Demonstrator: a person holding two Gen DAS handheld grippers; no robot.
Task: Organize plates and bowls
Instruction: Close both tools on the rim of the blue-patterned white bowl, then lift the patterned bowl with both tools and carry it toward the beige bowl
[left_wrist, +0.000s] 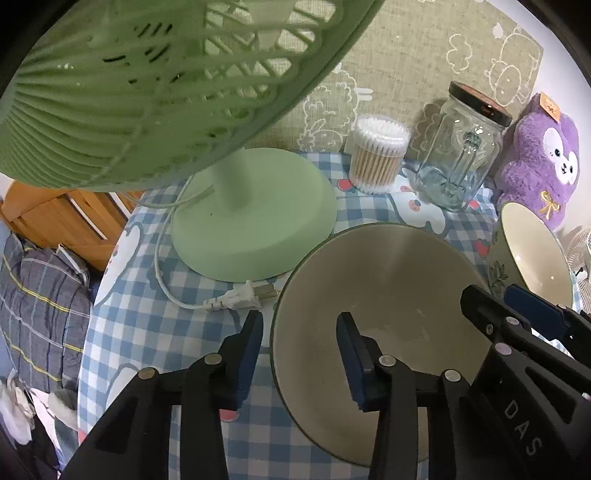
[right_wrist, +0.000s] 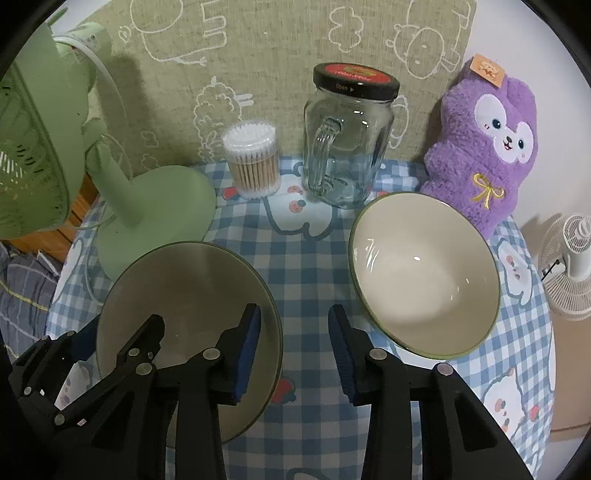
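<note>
Jaws of both grippers, left gripper (left_wrist: 300, 354) and right gripper (right_wrist: 294, 350), stand apart, holding nothing. Left should pinch the shallow grey-cream plate (right_wrist: 192, 295) by its rim, well clear of the deep cream ceramic bowl (right_wrist: 424, 273).

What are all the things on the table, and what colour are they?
plate: 1, cream, front left
bowl: 1, cream, front right
desk fan: 1, green, left, unplugged
plug: 1, white, beside plate
cotton swabs tub: 1, clear, back middle
glass jar: 1, clear, black lid, back
plush toy: 1, purple, back right
tablecloth: 1, blue-white checks
floor fan: 1, white, off table, right
left gripper: black, blue fingers, open over plate rim
right gripper: same, open between dishes
</note>
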